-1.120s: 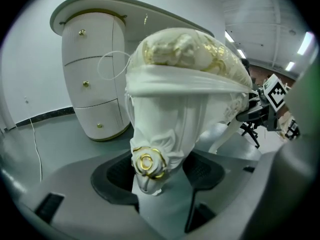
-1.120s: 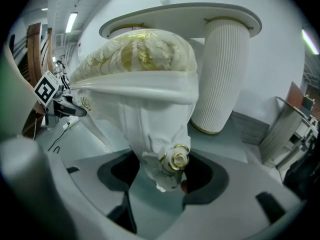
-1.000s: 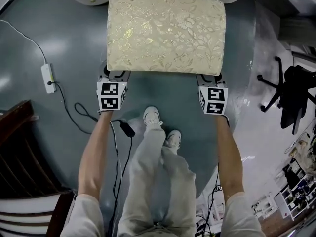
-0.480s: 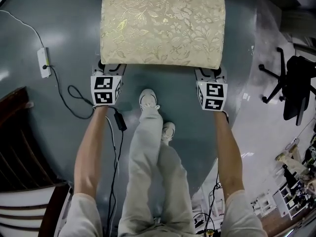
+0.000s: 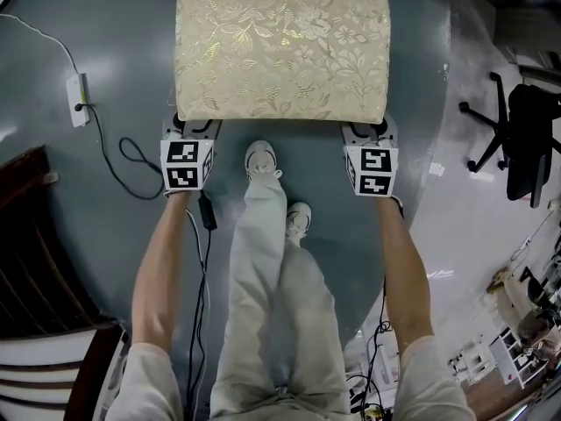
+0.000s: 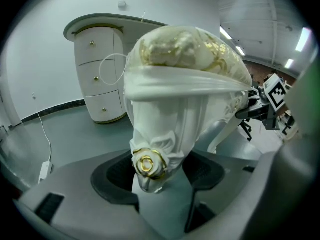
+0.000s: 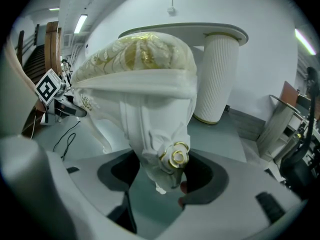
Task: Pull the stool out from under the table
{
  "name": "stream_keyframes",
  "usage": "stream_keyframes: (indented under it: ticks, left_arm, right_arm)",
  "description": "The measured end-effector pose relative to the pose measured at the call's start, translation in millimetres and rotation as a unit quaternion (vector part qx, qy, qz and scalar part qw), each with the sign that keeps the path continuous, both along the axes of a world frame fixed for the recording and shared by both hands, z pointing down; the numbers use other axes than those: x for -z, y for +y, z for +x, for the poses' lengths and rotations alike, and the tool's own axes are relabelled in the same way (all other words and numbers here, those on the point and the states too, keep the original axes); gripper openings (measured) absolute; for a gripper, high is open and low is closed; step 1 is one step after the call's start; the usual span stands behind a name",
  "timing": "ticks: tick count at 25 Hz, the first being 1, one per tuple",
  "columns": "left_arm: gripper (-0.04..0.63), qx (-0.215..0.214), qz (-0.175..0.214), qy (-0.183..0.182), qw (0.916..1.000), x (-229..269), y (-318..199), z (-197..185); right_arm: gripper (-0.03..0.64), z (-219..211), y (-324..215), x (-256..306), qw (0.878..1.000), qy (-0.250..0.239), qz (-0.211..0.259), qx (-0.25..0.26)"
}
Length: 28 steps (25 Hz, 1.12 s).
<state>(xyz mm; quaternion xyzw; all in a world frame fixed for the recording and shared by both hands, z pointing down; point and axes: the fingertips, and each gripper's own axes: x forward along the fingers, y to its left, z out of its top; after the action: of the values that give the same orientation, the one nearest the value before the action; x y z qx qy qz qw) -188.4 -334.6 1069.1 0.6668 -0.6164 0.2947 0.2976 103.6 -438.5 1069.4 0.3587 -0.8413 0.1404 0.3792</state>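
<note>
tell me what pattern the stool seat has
The stool seat is cream with a gold flower-and-leaf pattern; the head view shows it best.

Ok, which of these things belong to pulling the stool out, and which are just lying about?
In the job: stool; left claw and right claw, each shut on one of its front legs; table behind it.

Lying about: power strip, power adapter, office chair, wooden stairs.

One stool point(image 5: 282, 46), two grippers point(image 5: 195, 127) point(image 5: 368, 130)
</note>
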Motion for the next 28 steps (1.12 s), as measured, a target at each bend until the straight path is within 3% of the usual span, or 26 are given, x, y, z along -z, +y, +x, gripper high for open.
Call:
stream_keyframes:
  ticks: [6,13,21,28]
  left_arm:
    - [0.288,-0.003,-0.015,0.008,0.9998,1,2,0]
    - [0.288,-0.021,-0.066,0.021,0.9974,6,16,5]
    - [0.283,-0.008,-0.080,0.029,0.9964,34,48,6]
    - [0.122,0.000,-0.058,0.025,0.9980,95,59,8]
  right_arm:
    - [0.272,0,4,2,1.000,0.007,-0.015,-0.005]
    - [0.278,9,14,10,0.998,0.024,-0.057,-0.026]
    - [0.183,26,34,51,0.997,0.020,-0.059,-0.042]
    - [0.057,20,34,120,0.998,-0.002,-0.032,-0.046]
